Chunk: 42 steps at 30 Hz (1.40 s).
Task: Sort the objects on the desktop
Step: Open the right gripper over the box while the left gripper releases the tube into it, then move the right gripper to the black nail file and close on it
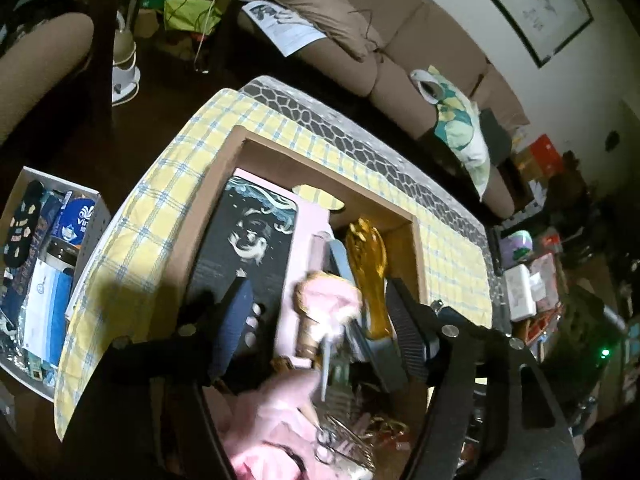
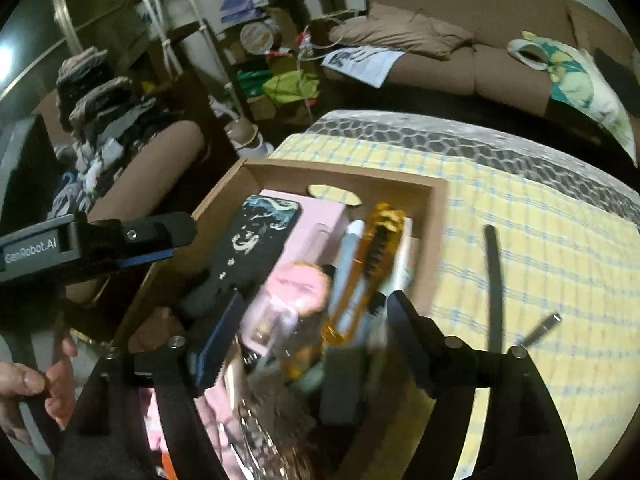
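Note:
An open cardboard box [image 1: 240, 138] sits on a yellow checked cloth [image 1: 160, 208]. Inside lie a black case with a white and teal drawing [image 1: 248, 240], a pink box [image 2: 320, 216], a shiny gold-orange piece [image 1: 368, 264], a pale blue pen [image 2: 348, 264] and a blurred pink fluffy thing [image 1: 332, 300]. My left gripper [image 1: 320, 328] hangs open over the box's near end, with the fluffy thing loose between its fingers. My right gripper [image 2: 314, 340] is open over the same spot, its fingers clear of the contents. More pink items in the near foreground are blurred.
A black stick [image 2: 494, 280] and a short metal rod [image 2: 544, 328] lie on the cloth right of the box. A white bin [image 1: 96, 216] with a tissue pack stands left of the table. A brown sofa [image 1: 360, 56] runs behind. A hand [image 2: 28, 384] shows lower left.

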Available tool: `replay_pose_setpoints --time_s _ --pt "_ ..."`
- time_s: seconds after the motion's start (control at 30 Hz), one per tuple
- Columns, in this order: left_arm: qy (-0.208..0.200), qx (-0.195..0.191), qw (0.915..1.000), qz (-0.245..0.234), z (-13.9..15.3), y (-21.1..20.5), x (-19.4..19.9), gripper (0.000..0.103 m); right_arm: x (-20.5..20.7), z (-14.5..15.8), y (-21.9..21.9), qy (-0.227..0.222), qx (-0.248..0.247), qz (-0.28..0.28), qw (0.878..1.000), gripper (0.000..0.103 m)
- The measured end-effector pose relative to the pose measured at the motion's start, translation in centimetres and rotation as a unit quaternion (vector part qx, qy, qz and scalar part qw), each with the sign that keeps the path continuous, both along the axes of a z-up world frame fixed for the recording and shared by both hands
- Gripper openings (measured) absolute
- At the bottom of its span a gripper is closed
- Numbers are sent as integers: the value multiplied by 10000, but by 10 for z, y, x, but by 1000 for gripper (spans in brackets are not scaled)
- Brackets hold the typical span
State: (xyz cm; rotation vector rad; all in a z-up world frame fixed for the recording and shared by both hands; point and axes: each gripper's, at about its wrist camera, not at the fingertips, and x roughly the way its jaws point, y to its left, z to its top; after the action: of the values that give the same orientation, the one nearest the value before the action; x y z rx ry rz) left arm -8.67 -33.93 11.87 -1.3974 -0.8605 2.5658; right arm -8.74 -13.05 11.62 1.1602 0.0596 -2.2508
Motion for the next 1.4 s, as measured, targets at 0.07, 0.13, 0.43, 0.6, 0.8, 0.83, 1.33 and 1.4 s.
replay_pose_setpoints --time_s 0.07,0.13,0.43,0.6,0.8,0.83,1.33,1.4 --pt "14 -89 10000 -22 6 9 8 67 7 5 12 73 59 -134 9999 86" --pt "41 -193 9998 -36 10 17 17 74 14 7 21 91 119 -213 9997 90" --pt "-76 -499 9985 -189 1 54 55 103 52 9 61 197 322 -519 9979 102" --pt "-81 -1180 9922 -392 4 80 62 103 65 2 81 166 379 -694 9967 103" --pt "-67 -1540 9862 -605 6 104 66 103 70 -11 109 75 465 -937 9945 103" --pt "-62 -1585 9851 -657 5 110 67 103 71 -12 114 71 474 -991 9939 103" --pt "-122 -1807 9777 -1065 -1 152 52 103 51 -37 166 -82 500 -1396 9889 103" --pt "-89 -1797 9774 -1113 -1 157 45 103 43 -42 174 -121 491 -1465 9879 103"
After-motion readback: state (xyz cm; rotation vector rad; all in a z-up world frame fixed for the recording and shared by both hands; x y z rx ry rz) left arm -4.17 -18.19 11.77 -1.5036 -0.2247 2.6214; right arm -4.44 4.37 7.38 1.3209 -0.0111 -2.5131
